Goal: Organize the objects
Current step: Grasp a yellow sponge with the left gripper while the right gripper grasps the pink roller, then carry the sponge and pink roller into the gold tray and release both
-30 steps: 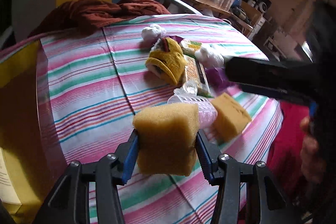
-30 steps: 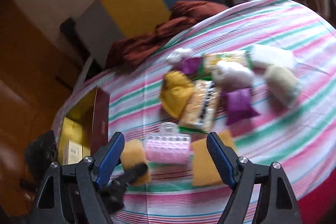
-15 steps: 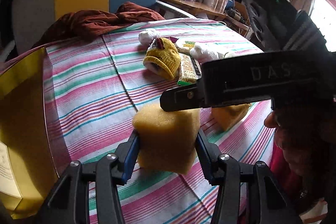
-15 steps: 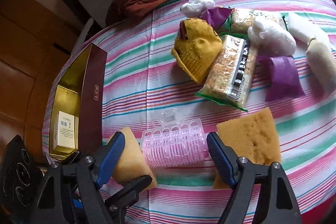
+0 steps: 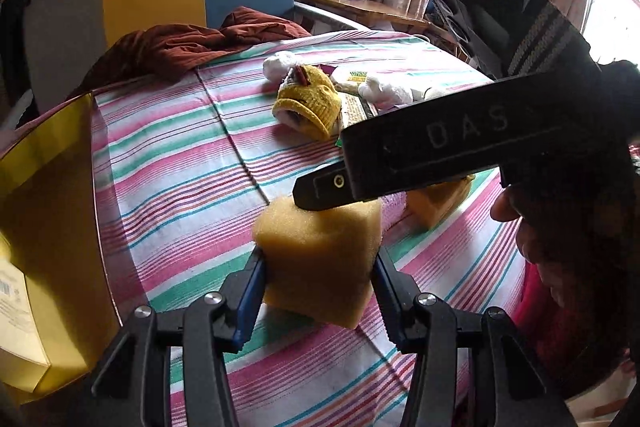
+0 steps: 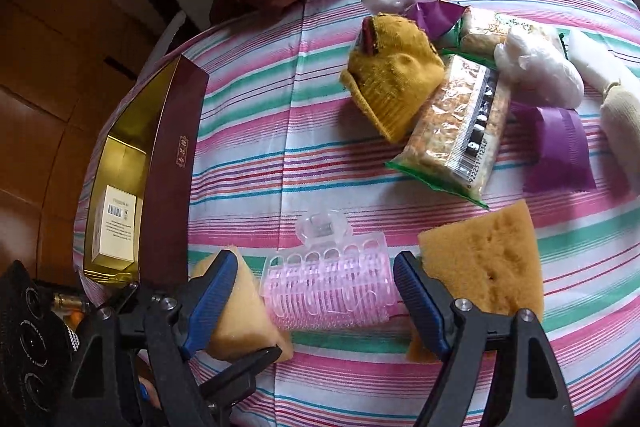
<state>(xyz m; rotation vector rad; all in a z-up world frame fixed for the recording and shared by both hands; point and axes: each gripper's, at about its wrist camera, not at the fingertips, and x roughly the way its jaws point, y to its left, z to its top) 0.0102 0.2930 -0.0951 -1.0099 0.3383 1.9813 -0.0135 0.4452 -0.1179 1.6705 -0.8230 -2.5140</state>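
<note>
- Left wrist view: a yellow foam sponge block (image 5: 320,259) is squeezed between the blue pads of the left gripper (image 5: 318,283), close above the striped tablecloth (image 5: 172,167), probably to be carried to the open gold-lined box (image 5: 48,227) beside it.
- Right wrist view: the right gripper (image 6: 308,291) is placed around a pink plastic hair roller (image 6: 328,291) lying on the cloth; its jaws have just been closing, but the pads are not yet pressed on it.
- A second sponge (image 6: 488,259) is left just beside.
</note>
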